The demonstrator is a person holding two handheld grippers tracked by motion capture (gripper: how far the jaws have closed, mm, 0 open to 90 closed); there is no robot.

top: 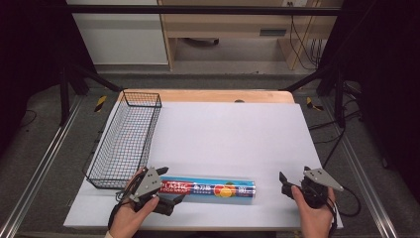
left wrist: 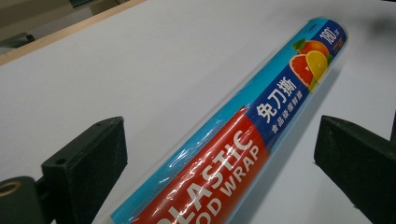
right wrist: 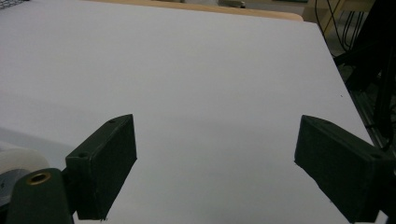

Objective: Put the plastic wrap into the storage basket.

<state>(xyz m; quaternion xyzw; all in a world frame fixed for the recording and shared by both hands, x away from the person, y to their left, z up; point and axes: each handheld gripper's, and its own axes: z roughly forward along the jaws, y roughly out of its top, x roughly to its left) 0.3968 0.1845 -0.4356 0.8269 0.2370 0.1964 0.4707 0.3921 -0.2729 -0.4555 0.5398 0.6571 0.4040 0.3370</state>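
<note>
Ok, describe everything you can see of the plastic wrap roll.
The plastic wrap roll is a long cylinder in glossy clear film, with a red band reading PLASTIC FOOD WRAP, a blue band with white Chinese characters and citrus fruit pictures. It lies flat on the white tabletop, near the front edge, lengthwise across it. One end sits between the open jaws of the left gripper, which stand clear of its sides.
</note>
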